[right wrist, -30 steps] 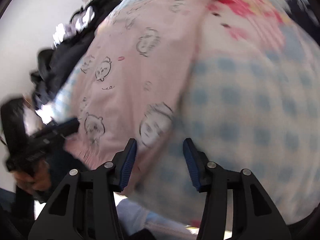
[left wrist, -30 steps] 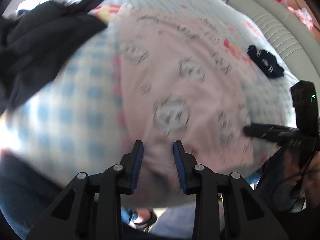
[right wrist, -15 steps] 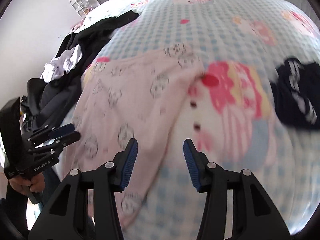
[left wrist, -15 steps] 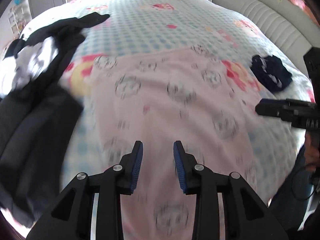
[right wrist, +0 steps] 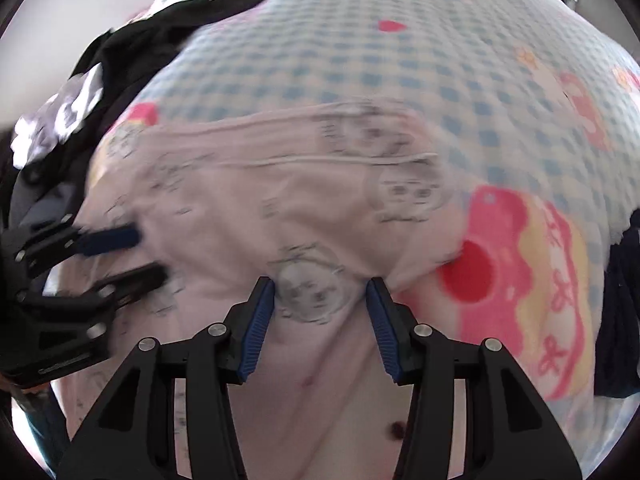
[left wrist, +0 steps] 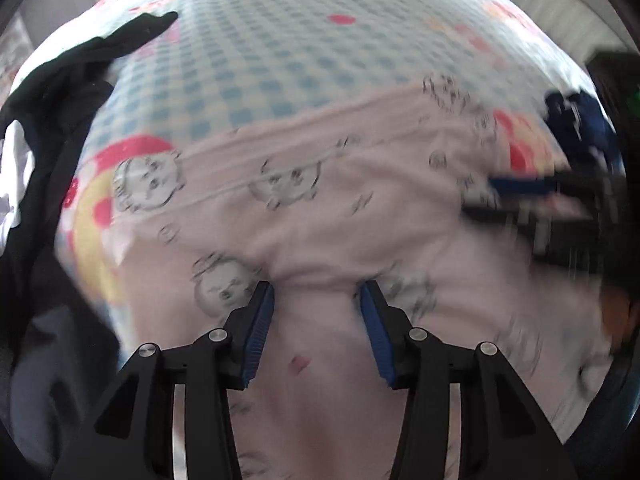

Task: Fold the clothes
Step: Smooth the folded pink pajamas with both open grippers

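A pink garment [left wrist: 320, 208] printed with grey cartoon faces lies spread on the checked bedspread [left wrist: 280, 60]. My left gripper [left wrist: 317, 300] hovers open just over its near part, with cloth between the spread fingers but not pinched. The right gripper [left wrist: 516, 196] shows blurred at the right of the left wrist view, over the garment's right side. In the right wrist view the same pink garment [right wrist: 280, 208] fills the middle. My right gripper [right wrist: 320, 296] is open above a printed face near the cloth's right edge, and the left gripper [right wrist: 120, 252] appears at the left.
A heap of black and white clothes [left wrist: 44, 128] lies along the bed's left side, seen too as dark clothes [right wrist: 100, 80]. A dark blue item [left wrist: 580, 128] sits on the bed at the right, also at the right edge [right wrist: 620, 300]. A padded headboard runs behind.
Both grippers have come forward and down over the pink garment, which now fills more of each view. Both sets of fingers stand wider apart than before.
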`<state>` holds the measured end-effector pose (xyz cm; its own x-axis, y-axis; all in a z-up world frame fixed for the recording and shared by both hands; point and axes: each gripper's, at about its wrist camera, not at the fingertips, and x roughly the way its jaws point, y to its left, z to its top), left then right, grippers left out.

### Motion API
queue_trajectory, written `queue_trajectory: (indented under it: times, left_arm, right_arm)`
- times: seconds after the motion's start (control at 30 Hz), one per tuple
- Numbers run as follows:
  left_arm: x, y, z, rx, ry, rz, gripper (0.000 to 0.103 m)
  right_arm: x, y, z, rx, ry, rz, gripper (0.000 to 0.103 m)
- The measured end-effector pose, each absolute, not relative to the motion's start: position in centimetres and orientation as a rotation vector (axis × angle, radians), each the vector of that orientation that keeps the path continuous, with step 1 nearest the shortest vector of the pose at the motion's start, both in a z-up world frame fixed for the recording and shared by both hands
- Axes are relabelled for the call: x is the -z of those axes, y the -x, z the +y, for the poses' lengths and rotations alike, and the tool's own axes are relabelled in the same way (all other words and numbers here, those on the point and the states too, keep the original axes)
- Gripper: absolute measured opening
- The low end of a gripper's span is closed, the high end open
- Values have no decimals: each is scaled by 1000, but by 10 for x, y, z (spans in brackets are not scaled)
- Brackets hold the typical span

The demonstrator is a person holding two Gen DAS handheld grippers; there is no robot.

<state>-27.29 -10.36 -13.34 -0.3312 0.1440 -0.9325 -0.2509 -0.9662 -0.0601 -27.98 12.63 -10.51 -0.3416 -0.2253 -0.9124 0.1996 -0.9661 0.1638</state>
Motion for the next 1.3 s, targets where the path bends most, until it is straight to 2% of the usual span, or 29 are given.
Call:
queue_trajectory:
  times: [0.07,0.17,0.27,0.33,0.43,0.63,0.8,0.9,1.0,1.07,1.2,1.3]
  left_arm:
    - [133,258,-120,-2369,1692,151,54]
    - [126,229,-144,-2403,1699,28,53]
    - [107,207,-147,-2427,1599,-128,53]
    - [92,193,-136,-2462,1482,-167,53]
    - [94,189,-116,-2457,1457,-160,53]
    - [127,171,-110,-2411,1641,-24,53]
    - [123,127,-134,-2395,1727,15,53]
    - [114,115,-139,-2429,1732,-36,53]
    - [95,111,-133,-2451,1581,-197,53]
    - [92,114,-127,-2452,1543,-286,54]
    - [114,113,-110,-2472,1663,-154,53]
    - [123,90,-120,-2478,1711,-137,53]
  right_arm:
    - [107,283,135,2395,-1642,-41,46]
    - [111,287,149,2418,-1668,-53,47]
    - [101,273,149,2402,-1631,-64,47]
    - [87,249,133,2356,-1570,-67,50]
    - [83,221,103,2256,-1530,-82,53]
    - [127,192,83,2256,-1664,94,52]
    - [118,166,119,2298,-1680,27,52]
    - [108,153,125,2310,-1666,4,52]
    - [93,146,110,2259,-1579,-115,54]
    - [97,142,97,2233,-1572,-95,54]
    - [114,130,80,2213,-1616,33,54]
    - [120,121,99,2231,-1647,38,54]
